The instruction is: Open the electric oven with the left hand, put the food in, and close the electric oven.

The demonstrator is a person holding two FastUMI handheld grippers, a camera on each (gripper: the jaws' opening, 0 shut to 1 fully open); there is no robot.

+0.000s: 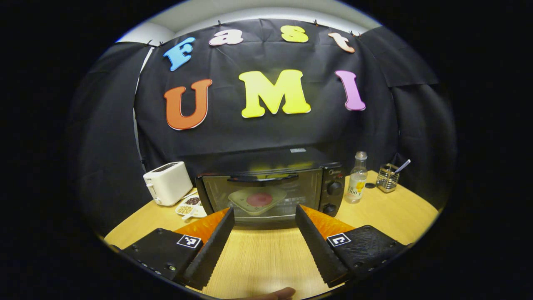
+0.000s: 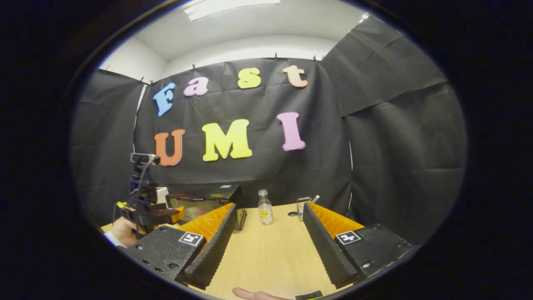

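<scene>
The black electric oven (image 1: 270, 183) stands at the back of the wooden table (image 1: 266, 258) with its glass door closed and the handle (image 1: 262, 178) along the top. Through the glass I see a pale plate (image 1: 241, 204) carrying a round pink-red food (image 1: 259, 199). My left gripper (image 1: 264, 210) is open just in front of the door, touching nothing. My right gripper (image 2: 268, 206) is open over the table to the right of the oven (image 2: 200, 204), with nothing between its fingers. In the right gripper view the left gripper (image 2: 166, 214) shows with the hand (image 2: 123, 231) holding it.
A white toaster (image 1: 168, 182) and a divided dish of snacks (image 1: 189, 206) sit left of the oven. To its right are a clear bottle (image 1: 357, 178), a small black cap (image 1: 370, 185) and a wire holder with a spoon (image 1: 388, 177). Black cloth walls close in behind.
</scene>
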